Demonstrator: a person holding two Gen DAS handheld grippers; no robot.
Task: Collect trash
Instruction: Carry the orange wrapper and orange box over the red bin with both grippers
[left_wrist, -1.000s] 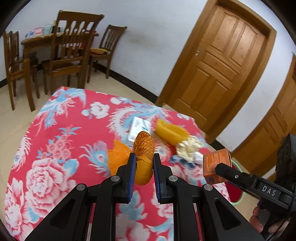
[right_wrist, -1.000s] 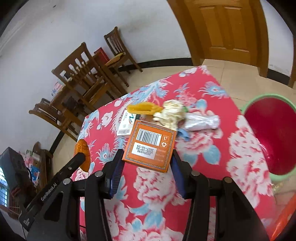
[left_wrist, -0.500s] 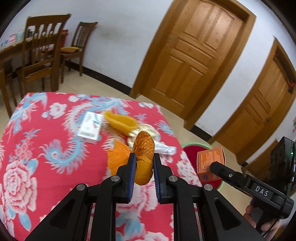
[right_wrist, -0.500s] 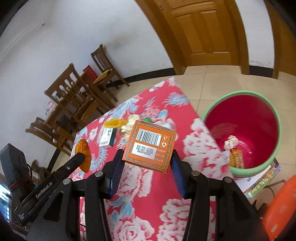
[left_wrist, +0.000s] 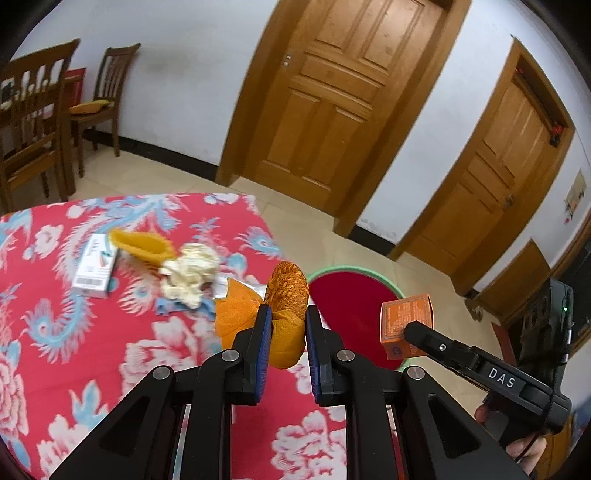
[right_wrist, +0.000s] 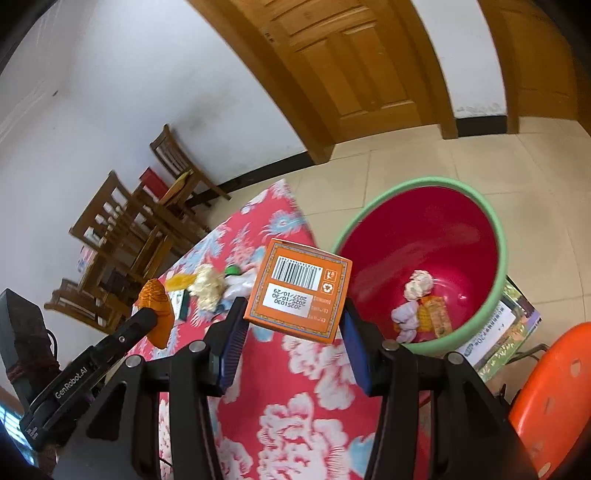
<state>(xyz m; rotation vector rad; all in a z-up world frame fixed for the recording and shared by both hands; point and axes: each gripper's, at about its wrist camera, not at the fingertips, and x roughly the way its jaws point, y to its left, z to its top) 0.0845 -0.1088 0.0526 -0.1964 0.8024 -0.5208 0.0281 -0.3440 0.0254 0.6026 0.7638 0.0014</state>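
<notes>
Over the last second both grippers have swung away from the middle of the table (left_wrist: 74, 369) toward its far right corner, and the red bin (right_wrist: 496, 236) with the green rim, a second ago only partly in view, now fills the right wrist view beside that corner. Judging by this, the carry is nearly over and the drop comes next.

The left gripper (left_wrist: 284, 332) is clamped on a crumpled orange wrapper (left_wrist: 286, 314), which bulges above and below the blue pads; it hangs over the table's corner, just short of the bin rim. The right gripper (right_wrist: 295, 321) pinches an orange carton (right_wrist: 299, 291) by its sides, barcode face up, at the table's edge and just beside the bin rather than clearly over the opening.

Trash remains on the table near the far edge: a white box (left_wrist: 94, 271), a yellow wrapper (left_wrist: 142, 245), a wad of crumpled paper (left_wrist: 190, 273) and something silvery and blue partly hidden behind the wrapper in the left view. The bin already holds a paper ball (right_wrist: 417, 286) and a few flat scraps whose nature is hard to make out. The bin's near rim is cut off by the right gripper, so the exact gap between carton and opening cannot be told. An orange stool (right_wrist: 554, 387) and printed sheets (right_wrist: 506, 325) sit beside the bin.
</notes>
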